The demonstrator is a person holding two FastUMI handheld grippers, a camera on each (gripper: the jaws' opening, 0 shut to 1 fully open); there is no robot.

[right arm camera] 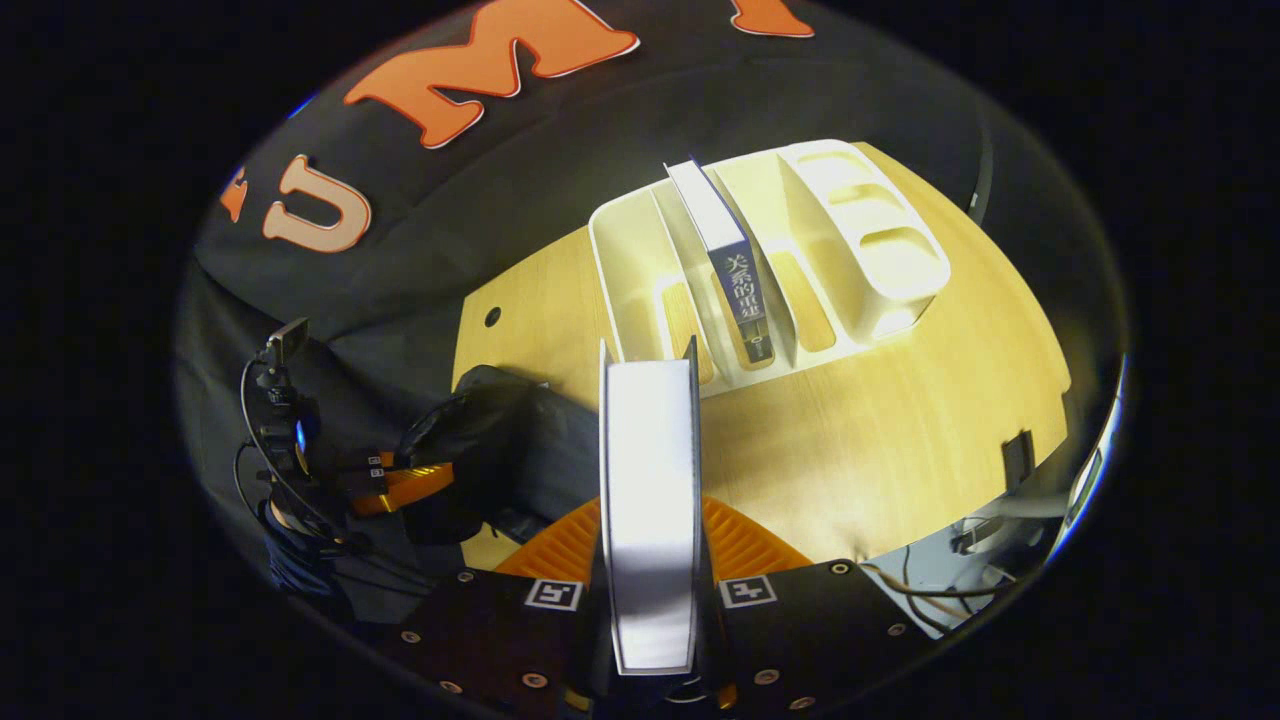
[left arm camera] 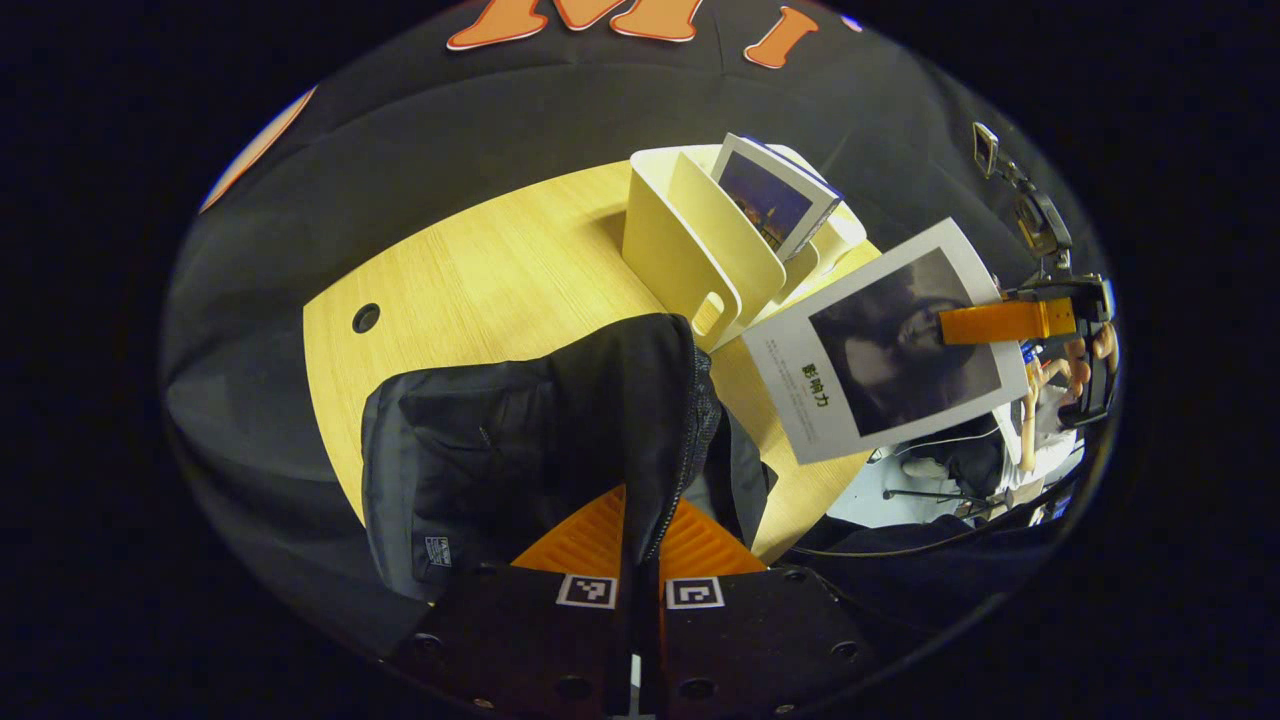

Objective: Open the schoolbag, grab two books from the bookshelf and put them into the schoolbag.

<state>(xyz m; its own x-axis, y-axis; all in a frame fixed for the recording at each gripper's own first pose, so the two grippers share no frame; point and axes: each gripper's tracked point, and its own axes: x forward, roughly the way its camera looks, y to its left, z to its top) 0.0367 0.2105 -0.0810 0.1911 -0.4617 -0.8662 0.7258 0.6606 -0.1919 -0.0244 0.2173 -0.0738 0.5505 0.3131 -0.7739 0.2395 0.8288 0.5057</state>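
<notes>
Both grippers are holding something. Left gripper (left arm camera: 640, 545), seen in the left gripper view, is closing its orange fingers (left arm camera: 575, 535) on a fold of the black bag (left arm camera: 520, 450), the fabric and its zipper edge running up between the two pads with almost no gap left. The bag is lying on the wooden table (left arm camera: 480, 270), near its front edge, slumping to the left of the fingers.

Right gripper (right arm camera: 650, 545), in the right gripper view, is clamping a book (right arm camera: 648, 500) between its fingers, page edges facing the camera and standing upright, the jaws held apart only by the book's thickness. In the left gripper view that same book (left arm camera: 890, 340) is hanging in the air to the right of the bag, its grey photo cover facing the camera, with the right gripper (left arm camera: 1000, 322) pinching it at the far edge and a hand (left arm camera: 1085, 355) behind it.

A cream shelf (right arm camera: 800, 250) is sitting on the table beyond the bag, its dividers forming several slots. One second book (right arm camera: 730, 260) is leaning in a middle slot, dark spine up toward the camera; in the left gripper view it (left arm camera: 775, 195) is poking out of the top of the shelf (left arm camera: 690, 240), tilted. The held book is well clear of the shelf and beside the bag, not yet inside it. In the right gripper view the left gripper (right arm camera: 410, 480) is showing at lower left, touching the bag (right arm camera: 500, 440).
</notes>
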